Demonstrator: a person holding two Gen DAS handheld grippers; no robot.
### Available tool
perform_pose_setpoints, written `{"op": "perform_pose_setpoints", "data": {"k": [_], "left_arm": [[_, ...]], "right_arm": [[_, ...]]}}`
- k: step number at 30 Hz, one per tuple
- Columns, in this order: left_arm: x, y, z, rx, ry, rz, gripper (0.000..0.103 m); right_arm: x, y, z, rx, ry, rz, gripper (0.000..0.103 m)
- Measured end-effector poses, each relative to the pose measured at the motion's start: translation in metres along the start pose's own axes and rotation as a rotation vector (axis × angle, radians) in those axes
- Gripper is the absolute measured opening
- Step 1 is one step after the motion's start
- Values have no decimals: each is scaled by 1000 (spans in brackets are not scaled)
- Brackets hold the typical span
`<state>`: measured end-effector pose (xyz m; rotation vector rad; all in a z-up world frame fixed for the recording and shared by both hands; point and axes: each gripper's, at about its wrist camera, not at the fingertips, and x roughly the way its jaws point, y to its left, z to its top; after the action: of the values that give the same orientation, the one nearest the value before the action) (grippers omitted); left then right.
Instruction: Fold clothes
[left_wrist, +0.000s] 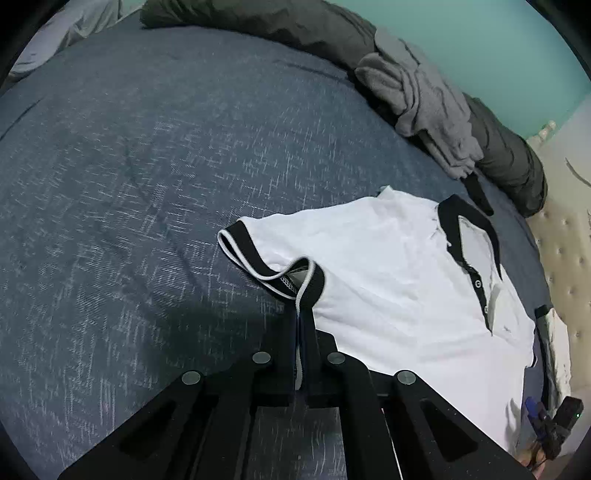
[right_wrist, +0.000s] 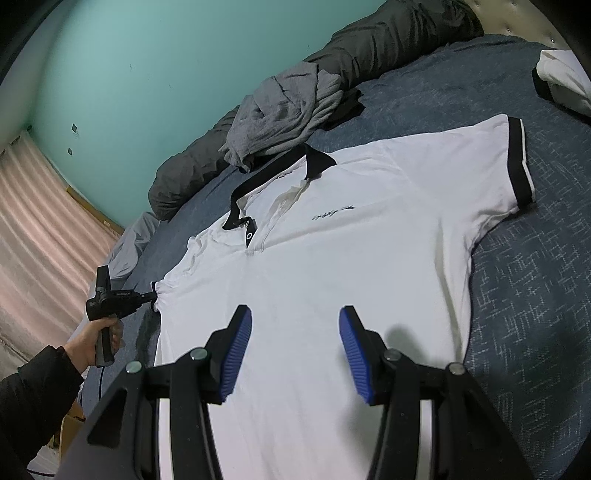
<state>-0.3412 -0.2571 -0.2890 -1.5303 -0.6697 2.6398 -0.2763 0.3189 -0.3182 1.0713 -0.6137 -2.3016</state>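
Note:
A white polo shirt (right_wrist: 332, 258) with black collar and black sleeve cuffs lies face up on the blue bed cover; it also shows in the left wrist view (left_wrist: 388, 280). My left gripper (left_wrist: 303, 317) is shut on the black-edged cuff (left_wrist: 310, 284) of one sleeve, lifting it a little. In the right wrist view the left gripper (right_wrist: 153, 295) pinches that sleeve at the shirt's left edge. My right gripper (right_wrist: 295, 350) is open and empty, hovering over the shirt's lower chest with its blue pads (right_wrist: 236, 354) wide apart. The other sleeve (right_wrist: 513, 166) lies flat.
A crumpled grey garment (right_wrist: 288, 110) lies on a dark rolled duvet (right_wrist: 388, 40) along the teal wall beyond the collar. Another white-and-black garment (right_wrist: 561, 81) sits at the far right. The blue bed cover (left_wrist: 129, 166) spreads wide to the left. A tufted headboard (left_wrist: 569, 240) borders it.

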Motion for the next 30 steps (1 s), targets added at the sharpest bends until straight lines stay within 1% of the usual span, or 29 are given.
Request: {"op": "perform_pose_setpoints", "data": {"k": [3,5,7,9,10,12,14,16,21,24,25,27,30], "left_arm": [[-15,5,-13,-21,1,0,4],[-23,4,-26,-9,11,-1,9],[-28,-3,-41,3,32,-23,20],[-30,-12,-58,23,65,-51,23],[-27,-18,-65,39,83,-61,24],[-21,-31,-79,64,117,-81,24],[-14,-41,-90,63,138,-112,24],[-8,-48,-98,61,152,-126,24],[-1,-57,-110,70,178,-135,23],[2,-65,-115,93,193,-139,22],[2,-67,-116,106,198,-130,18],[5,-69,-117,114,206,-123,3],[-1,-66,-119,111,196,-127,3]], "right_arm": [[-1,-1,0,4,-1,3,50],[-2,-2,0,9,-5,6,50],[-4,-2,2,15,-13,10,50],[-6,-2,3,19,-19,14,50],[-7,-2,3,22,-21,16,50],[-8,-2,3,28,-24,20,50],[-8,-2,3,31,-25,23,50],[-10,-2,4,36,-29,27,50],[-14,-4,7,50,-42,38,50],[-15,-6,8,60,-45,45,50],[-15,-6,8,63,-45,47,50],[-16,-7,8,69,-45,50,50],[-16,-6,9,71,-45,53,50]]}}
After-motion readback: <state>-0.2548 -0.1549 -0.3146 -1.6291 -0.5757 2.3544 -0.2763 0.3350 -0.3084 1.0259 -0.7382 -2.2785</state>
